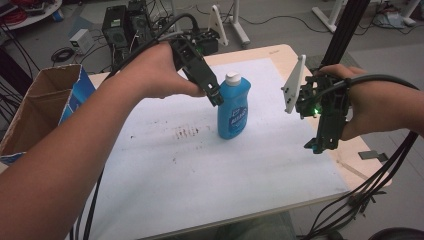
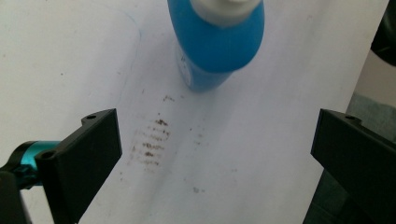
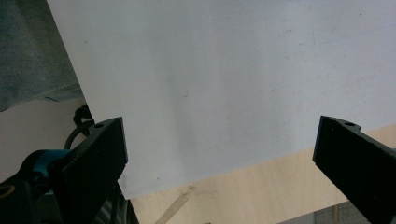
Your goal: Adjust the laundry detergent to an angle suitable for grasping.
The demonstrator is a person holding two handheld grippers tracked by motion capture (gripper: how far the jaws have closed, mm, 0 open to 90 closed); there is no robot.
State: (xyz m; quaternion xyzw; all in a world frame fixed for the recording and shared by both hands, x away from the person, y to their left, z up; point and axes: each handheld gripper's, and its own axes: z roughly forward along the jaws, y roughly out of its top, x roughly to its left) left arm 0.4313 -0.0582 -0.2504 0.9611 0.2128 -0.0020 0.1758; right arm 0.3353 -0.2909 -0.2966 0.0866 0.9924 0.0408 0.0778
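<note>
A blue bottle point(image 1: 233, 111) with a white cap stands upright near the middle of the white sheet point(image 1: 165, 165) on the table. My left gripper point(image 1: 216, 95) hovers just left of its neck, tilted down; in the left gripper view its jaws stand wide apart with the bottle point(image 2: 215, 42) ahead of them and nothing between. My right gripper point(image 1: 320, 144) is held over the sheet's right edge, pointing down. In the right gripper view its jaws are wide apart above the white sheet point(image 3: 224, 84) and the bare wooden table edge point(image 3: 243, 196).
An open cardboard box point(image 1: 42, 107) stands at the table's left edge. Dark smudges point(image 1: 186, 132) mark the sheet left of the bottle. Cables point(image 1: 365, 192) trail off the right side. Black equipment and stands sit on the floor beyond the table.
</note>
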